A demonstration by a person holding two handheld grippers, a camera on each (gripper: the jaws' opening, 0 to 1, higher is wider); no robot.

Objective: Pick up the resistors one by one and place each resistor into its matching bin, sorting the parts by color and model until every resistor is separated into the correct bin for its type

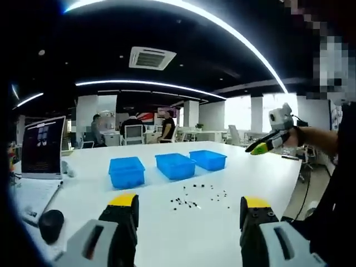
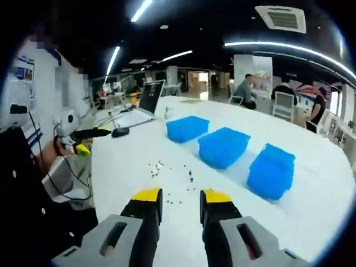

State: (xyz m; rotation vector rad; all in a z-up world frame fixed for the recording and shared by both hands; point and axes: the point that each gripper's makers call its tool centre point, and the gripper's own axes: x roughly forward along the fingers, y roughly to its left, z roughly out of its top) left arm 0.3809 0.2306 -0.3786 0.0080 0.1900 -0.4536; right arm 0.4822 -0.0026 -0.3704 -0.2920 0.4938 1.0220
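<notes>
My left gripper (image 1: 189, 208) is nearest in the left gripper view, jaws spread wide w/ nothing between them, held above the white table (image 1: 83, 194). My right gripper (image 2: 182, 201) in the right gripper view has its yellow-tipped jaws apart by a narrow gap, also holding nothing.

Just past the jaws, the resistors (image 1: 196, 198) lie loose as tiny dark specks scattered on the bare tabletop, none in a bin yet as far as I can see. Behind them, three blue bins (image 1: 175, 166) sit in a row, close together but apart.

At the table's left edge in the left gripper view: a black round object (image 1: 51, 224) on papers (image 1: 33, 194), then an open laptop (image 1: 43, 146), screen lit.

Further back the room is an open office: people seated at desks (image 1: 131, 132), white pillars, windows bright on the right side. Overhead, dark ceiling w/ curved light strips (image 1: 150, 84) and an AC vent (image 1: 151, 58).
</notes>
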